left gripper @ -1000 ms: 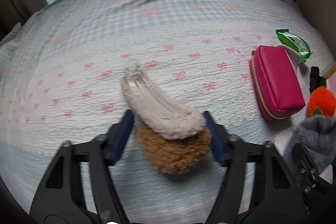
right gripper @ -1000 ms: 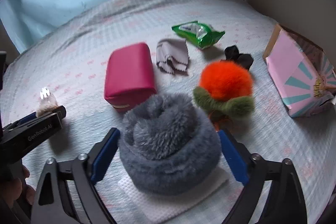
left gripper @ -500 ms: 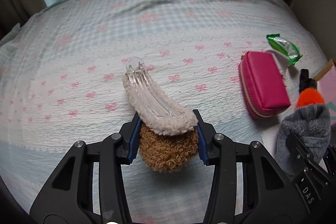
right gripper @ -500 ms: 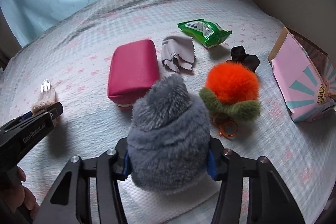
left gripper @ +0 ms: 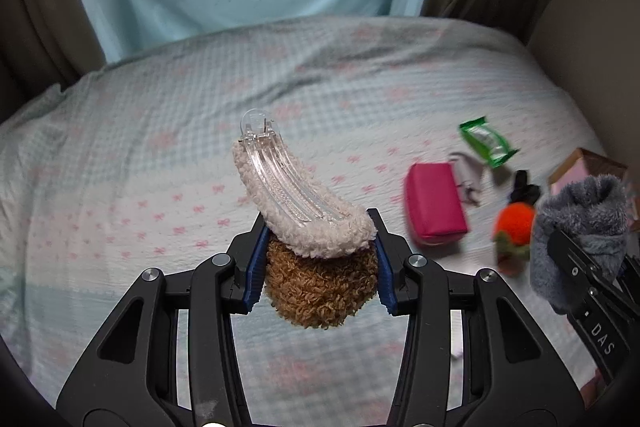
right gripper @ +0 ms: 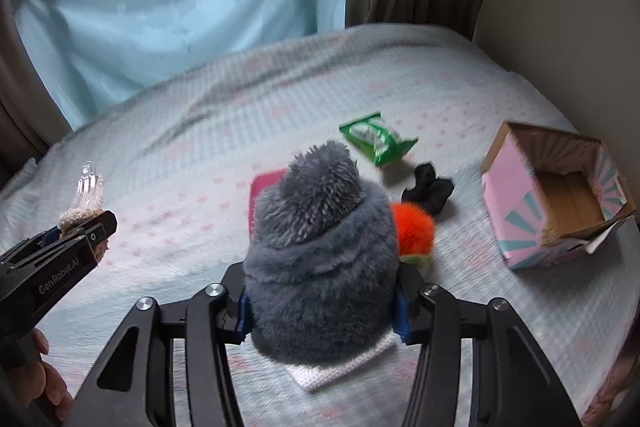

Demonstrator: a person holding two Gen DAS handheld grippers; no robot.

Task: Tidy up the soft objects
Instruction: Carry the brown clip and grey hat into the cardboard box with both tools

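Above a bed, the left hand-held gripper clamps a fluffy brown-and-cream hair clip. The right hand-held gripper squeezes a grey furry bundle, both lifted clear of the bedspread.

From my right wrist view, the grey fluffy roll hides most of the pink pouch and part of the orange pompom. The green packet is too blurred to read.

a bed in pale bow-print cover; on it a pink pouch, green packet, black scrunchie, open box.
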